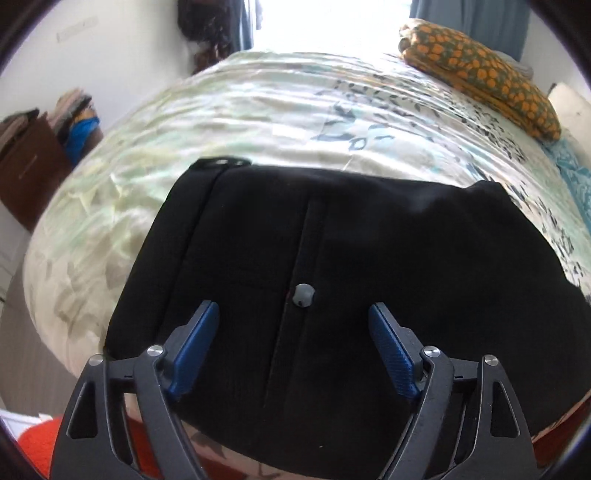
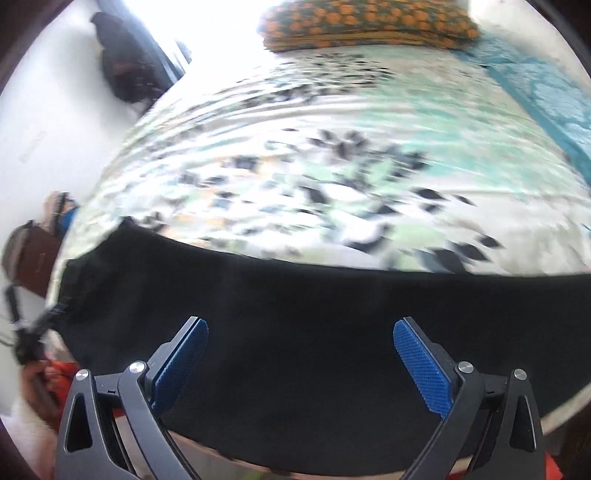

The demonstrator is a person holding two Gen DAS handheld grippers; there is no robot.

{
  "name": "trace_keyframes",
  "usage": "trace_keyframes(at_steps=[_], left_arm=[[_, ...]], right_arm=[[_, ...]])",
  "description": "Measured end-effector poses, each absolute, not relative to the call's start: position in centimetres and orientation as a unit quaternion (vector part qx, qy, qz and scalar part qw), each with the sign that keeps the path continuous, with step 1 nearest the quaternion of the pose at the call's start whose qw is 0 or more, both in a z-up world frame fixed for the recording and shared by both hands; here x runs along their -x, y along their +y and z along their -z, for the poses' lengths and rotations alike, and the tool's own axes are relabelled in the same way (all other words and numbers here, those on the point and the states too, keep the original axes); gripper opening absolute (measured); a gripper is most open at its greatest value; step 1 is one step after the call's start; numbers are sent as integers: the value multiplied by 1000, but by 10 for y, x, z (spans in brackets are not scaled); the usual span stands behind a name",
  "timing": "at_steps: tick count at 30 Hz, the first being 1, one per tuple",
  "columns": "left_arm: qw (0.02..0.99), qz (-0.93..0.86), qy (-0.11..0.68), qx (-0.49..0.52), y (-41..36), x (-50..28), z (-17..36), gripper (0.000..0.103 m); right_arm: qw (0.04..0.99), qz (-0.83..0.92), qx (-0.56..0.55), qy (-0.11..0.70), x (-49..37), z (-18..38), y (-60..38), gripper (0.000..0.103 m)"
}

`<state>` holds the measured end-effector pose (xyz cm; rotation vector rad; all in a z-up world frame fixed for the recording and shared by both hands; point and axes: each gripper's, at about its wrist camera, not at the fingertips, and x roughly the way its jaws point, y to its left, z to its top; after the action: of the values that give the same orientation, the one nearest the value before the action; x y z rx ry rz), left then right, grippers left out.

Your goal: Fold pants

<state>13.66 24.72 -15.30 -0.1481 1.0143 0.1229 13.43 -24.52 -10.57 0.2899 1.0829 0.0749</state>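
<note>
Black pants [image 1: 351, 266] lie flat on the bed's floral sheet [image 1: 229, 122], waist end near the front edge, with a grey button [image 1: 303, 294] beside the fly seam. My left gripper [image 1: 293, 314] is open and empty, hovering over the waistband with the button between its blue pads [image 1: 195, 347]. In the right wrist view the pants [image 2: 314, 332] stretch across as a wide black band. My right gripper [image 2: 301, 328] is open and empty just above that cloth. The left gripper shows at this view's far left edge [image 2: 26, 328], blurred.
An orange-dotted green pillow [image 1: 484, 77] lies at the bed's far right, also in the right wrist view [image 2: 369, 22]. A brown cabinet [image 1: 29, 166] with stacked clothes stands left of the bed. A blue patterned cloth [image 2: 546, 96] lies at the bed's right side. An orange mat [image 1: 37, 443] is below.
</note>
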Motion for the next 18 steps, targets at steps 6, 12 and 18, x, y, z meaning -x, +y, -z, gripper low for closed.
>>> trace_keyframes(at_steps=[6,12,18], left_arm=[[873,-63,477,81,248,-135,152,89],[871,-67,484,48,238,-139,156,94],[873,-67,479,70,245,-136,151,94]], right_arm=[[769,-222,-252,544,-249,122,-97,101],[711,-170,-327,599,-342,193,-36,98],[781,-163,-325,509,-337,133,-72,97]])
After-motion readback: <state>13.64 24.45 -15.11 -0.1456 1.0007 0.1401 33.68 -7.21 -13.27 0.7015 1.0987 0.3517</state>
